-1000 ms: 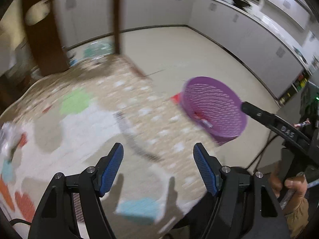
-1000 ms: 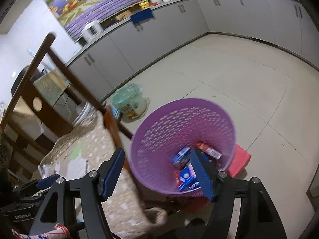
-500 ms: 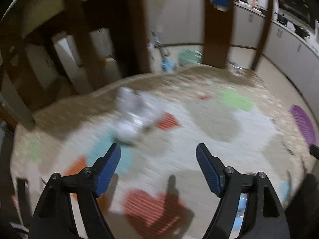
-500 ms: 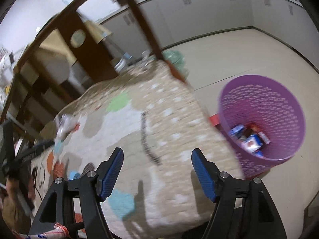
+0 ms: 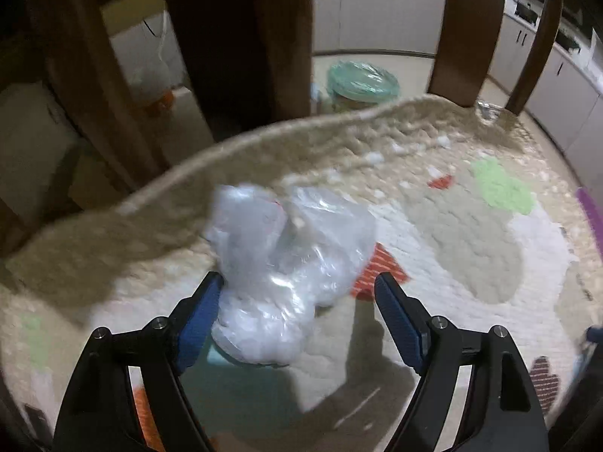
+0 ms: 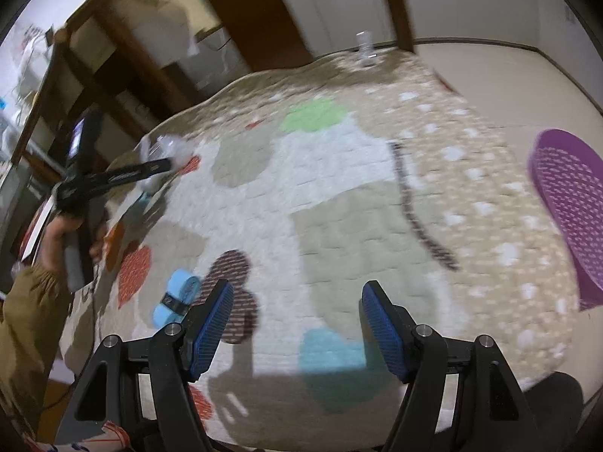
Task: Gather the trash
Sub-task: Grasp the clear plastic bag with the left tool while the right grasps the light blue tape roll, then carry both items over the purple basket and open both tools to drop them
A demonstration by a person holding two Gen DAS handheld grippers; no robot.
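Bag [image 5: 290, 263] crumpled, clear plastic | between closing left gripper [image 5: 297, 316] jaws, ungripped | right jaws empty, apart

Left gripper [image 5: 297, 309] jaws closing around crumpled clear plastic bag [image 5: 290, 263] on patterned tablecloth [image 5: 471, 233]; pads not pressing.

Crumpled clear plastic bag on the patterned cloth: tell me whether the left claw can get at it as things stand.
Probably yes. The left claw is closing, its tips either side of the plastic bag, nothing covering it; whether the pads touch it is unclear.
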